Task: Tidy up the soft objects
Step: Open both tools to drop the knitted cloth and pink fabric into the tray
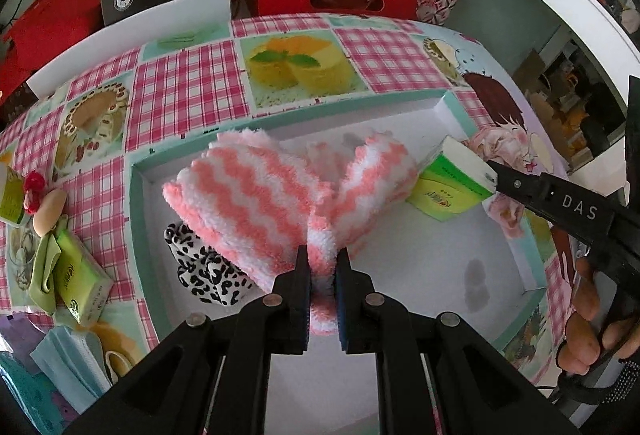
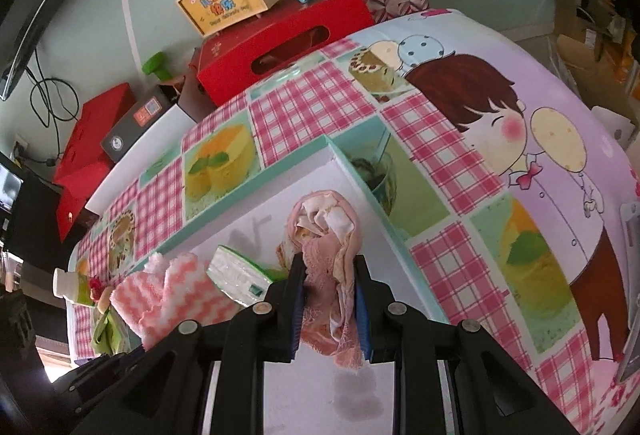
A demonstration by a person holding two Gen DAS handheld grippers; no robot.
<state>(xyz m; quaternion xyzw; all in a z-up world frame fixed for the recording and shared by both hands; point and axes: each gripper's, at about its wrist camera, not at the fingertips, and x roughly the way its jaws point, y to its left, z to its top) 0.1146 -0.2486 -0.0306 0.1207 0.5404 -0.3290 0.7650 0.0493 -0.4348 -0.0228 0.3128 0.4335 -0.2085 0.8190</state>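
The left hand-held gripper [image 1: 322, 267] pinched the striped fluffy cloth [image 1: 280, 191] over the tray [image 1: 136, 195] at centre frame; the right hand-held gripper [image 2: 326, 271] clamped pink lace fabric [image 2: 324, 235]. Next, probably, both let go.

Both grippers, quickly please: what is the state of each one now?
Left gripper: shut on the striped fuzzy cloth.
Right gripper: shut on the pink lace cloth.

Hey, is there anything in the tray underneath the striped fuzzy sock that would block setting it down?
Partly. The leopard-print cloth lies on the tray floor under the sock's left end, and a green tissue pack sits at its right. The floor nearer the left hand-held gripper looks bare.
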